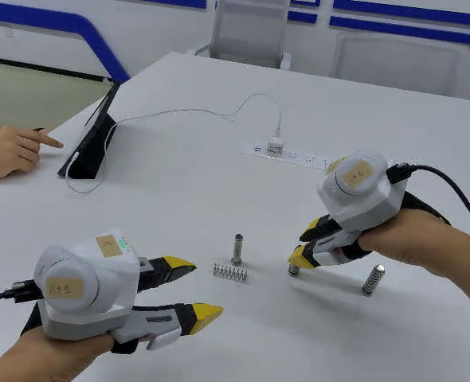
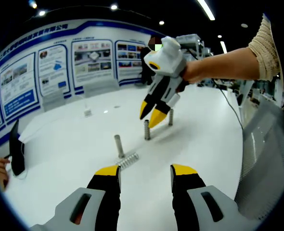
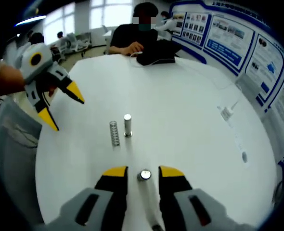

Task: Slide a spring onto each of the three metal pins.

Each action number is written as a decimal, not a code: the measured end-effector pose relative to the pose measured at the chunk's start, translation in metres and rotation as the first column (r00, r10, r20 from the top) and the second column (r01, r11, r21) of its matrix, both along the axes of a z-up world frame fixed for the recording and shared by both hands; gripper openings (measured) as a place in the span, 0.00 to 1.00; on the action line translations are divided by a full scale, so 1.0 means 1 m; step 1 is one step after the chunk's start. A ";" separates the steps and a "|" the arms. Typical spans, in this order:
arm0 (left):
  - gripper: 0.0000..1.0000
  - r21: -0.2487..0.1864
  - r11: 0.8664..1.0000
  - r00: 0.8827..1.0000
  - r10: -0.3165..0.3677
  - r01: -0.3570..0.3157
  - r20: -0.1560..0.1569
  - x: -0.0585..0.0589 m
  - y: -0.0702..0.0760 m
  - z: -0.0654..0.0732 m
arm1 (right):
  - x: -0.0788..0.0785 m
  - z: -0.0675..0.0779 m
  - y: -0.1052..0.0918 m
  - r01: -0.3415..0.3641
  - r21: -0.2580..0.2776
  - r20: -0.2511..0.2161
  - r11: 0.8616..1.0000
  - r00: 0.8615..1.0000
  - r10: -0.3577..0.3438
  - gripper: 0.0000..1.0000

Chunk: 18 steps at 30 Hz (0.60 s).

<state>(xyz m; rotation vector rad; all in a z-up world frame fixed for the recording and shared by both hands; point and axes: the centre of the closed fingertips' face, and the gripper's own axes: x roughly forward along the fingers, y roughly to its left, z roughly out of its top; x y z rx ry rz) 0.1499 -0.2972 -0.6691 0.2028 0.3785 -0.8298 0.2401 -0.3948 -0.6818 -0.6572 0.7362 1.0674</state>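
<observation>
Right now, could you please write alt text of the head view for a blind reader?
On a white table, the right claw hovers at a sprung pin, while the open left claw points toward a bare pin and a loose spring beside it. A second sprung pin stands rightmost.

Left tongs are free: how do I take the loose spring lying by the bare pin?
Pinch the spring across its coils at mid-length, bringing the left tongs down from above. It lies flat, and the upright pin stands close behind it.

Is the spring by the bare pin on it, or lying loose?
Loose: the spring lies on its side on the table beside the upright pin.
</observation>
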 end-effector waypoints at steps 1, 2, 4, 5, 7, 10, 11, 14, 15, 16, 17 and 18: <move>0.42 0.001 1.000 1.000 0.000 0.000 0.000 0.000 0.000 0.000 | 0.000 0.001 0.002 -0.003 0.002 0.001 1.000 1.000 0.003 0.26; 0.42 0.001 1.000 1.000 0.001 -0.001 0.000 0.000 0.000 0.000 | -0.001 0.001 0.004 -0.008 0.003 0.002 1.000 1.000 0.008 0.26; 0.42 0.000 1.000 1.000 0.003 -0.003 0.000 0.000 0.000 0.001 | -0.002 0.002 0.008 -0.018 0.007 0.005 1.000 1.000 0.018 0.26; 0.42 0.000 1.000 1.000 0.003 -0.003 0.000 -0.001 0.001 0.001 | -0.003 0.003 0.011 -0.023 0.010 0.006 1.000 1.000 0.023 0.26; 0.42 0.001 1.000 1.000 0.005 -0.005 0.000 -0.001 0.001 0.001 | -0.004 0.002 0.015 -0.031 0.016 0.004 0.999 1.000 0.031 0.26; 0.42 0.004 1.000 1.000 0.007 -0.007 -0.002 -0.001 0.002 0.001 | -0.007 0.001 0.022 -0.048 0.025 0.001 0.999 0.999 0.048 0.26; 0.42 0.006 1.000 1.000 0.008 -0.008 -0.003 -0.001 0.003 0.000 | -0.009 0.000 0.025 -0.058 0.028 0.000 0.998 0.998 0.058 0.26; 0.42 0.007 1.000 1.000 0.009 -0.009 -0.003 -0.002 0.003 0.000 | -0.015 -0.002 0.034 -0.078 0.031 -0.004 0.996 0.997 0.079 0.26; 0.42 0.006 1.000 1.000 0.009 -0.009 -0.004 -0.002 0.003 0.001 | -0.017 -0.003 0.037 -0.087 0.034 -0.008 0.996 0.996 0.088 0.26; 0.42 0.007 1.000 1.000 0.009 -0.009 -0.004 -0.002 0.003 0.001 | -0.018 -0.005 0.039 -0.092 0.033 -0.011 0.995 0.996 0.093 0.26; 0.42 0.007 1.000 1.000 0.009 -0.009 -0.003 -0.001 0.004 0.001 | -0.019 -0.006 0.041 -0.097 0.032 -0.012 0.995 0.995 0.097 0.26; 0.42 0.008 1.000 1.000 0.010 -0.010 -0.004 -0.001 0.004 0.001 | -0.020 -0.008 0.044 -0.104 0.032 -0.012 0.994 0.994 0.104 0.25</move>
